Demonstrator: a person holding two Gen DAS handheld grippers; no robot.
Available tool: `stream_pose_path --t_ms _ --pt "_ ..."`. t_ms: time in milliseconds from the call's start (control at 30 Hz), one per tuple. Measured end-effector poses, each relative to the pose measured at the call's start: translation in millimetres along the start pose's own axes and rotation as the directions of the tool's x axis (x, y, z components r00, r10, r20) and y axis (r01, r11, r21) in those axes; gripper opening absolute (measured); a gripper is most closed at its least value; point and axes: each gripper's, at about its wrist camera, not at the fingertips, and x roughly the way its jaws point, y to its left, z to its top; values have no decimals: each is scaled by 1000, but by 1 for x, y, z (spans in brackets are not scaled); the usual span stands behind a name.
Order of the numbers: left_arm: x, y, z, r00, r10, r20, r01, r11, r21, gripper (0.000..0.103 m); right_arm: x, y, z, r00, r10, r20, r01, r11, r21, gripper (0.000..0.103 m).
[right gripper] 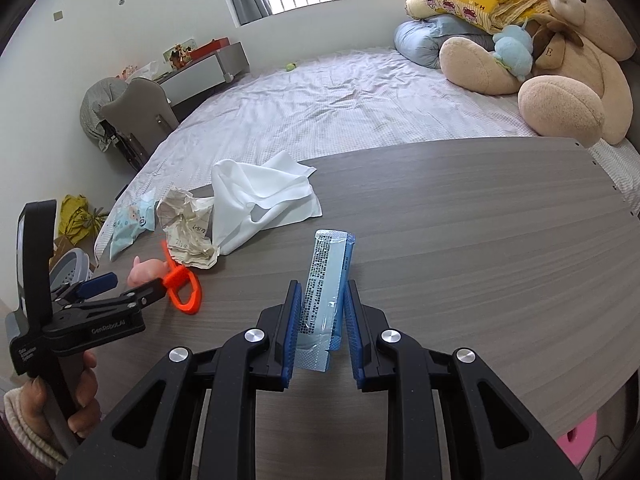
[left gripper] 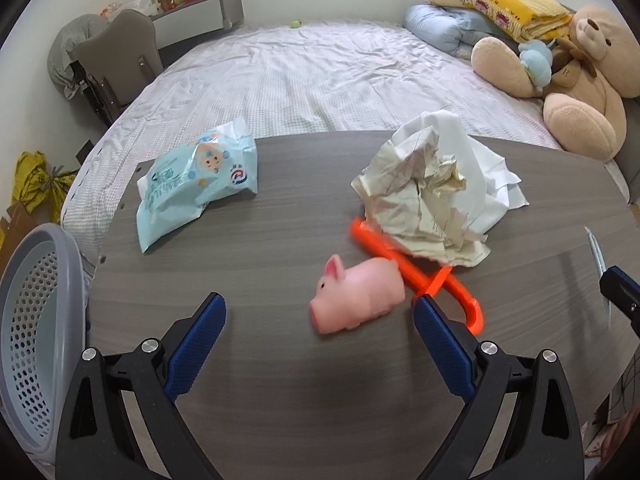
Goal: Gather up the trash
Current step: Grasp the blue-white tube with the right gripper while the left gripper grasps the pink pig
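Observation:
On the grey wooden table (left gripper: 280,360) lie a crumpled paper (left gripper: 420,200), a white tissue sheet (left gripper: 484,168), a light blue wipes packet (left gripper: 200,180), a pink pig toy (left gripper: 356,296) and an orange plastic clip (left gripper: 452,284). My left gripper (left gripper: 318,302) is open, and the pig lies just past its fingertips, nearer the right finger. My right gripper (right gripper: 323,286) is shut on a long blue sachet wrapper (right gripper: 326,272), held above the table. The right wrist view shows the left gripper (right gripper: 132,285) beside the pig (right gripper: 144,273).
A grey perforated basket (left gripper: 36,320) stands off the table's left edge. Behind the table is a bed (left gripper: 320,76) with a big teddy bear (left gripper: 576,80) and folded bedding (left gripper: 492,0). A chair (left gripper: 116,60) stands at the far left.

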Motion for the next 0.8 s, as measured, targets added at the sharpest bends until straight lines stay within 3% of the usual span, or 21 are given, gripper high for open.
stream_pose_path --t_ms 200,267,333,467,667,800 --pt "6 -6 7 999 -39 -7 39 999 0 88 -1 -2 1 1000 3 4 -3 1000 3 21" --pt "9 -6 8 998 -63 -21 63 998 -6 73 -1 -2 1 1000 2 4 -2 1000 2 21" --pt "10 -8 7 998 -60 -20 60 998 -1 66 -1 -3 1 1000 2 3 -2 1000 3 21" --pt "6 -7 5 997 -80 -11 80 997 1 43 -1 -2 1 1000 2 2 -2 1000 1 21" --pt "-1 0 -2 997 -77 -8 77 997 -26 43 -2 3 -1 1000 5 0 -5 1000 -12 21" --pt "-15 6 -9 1000 -21 23 21 999 -29 43 -4 10 -3 1000 8 -1 -8 1000 -23 21"
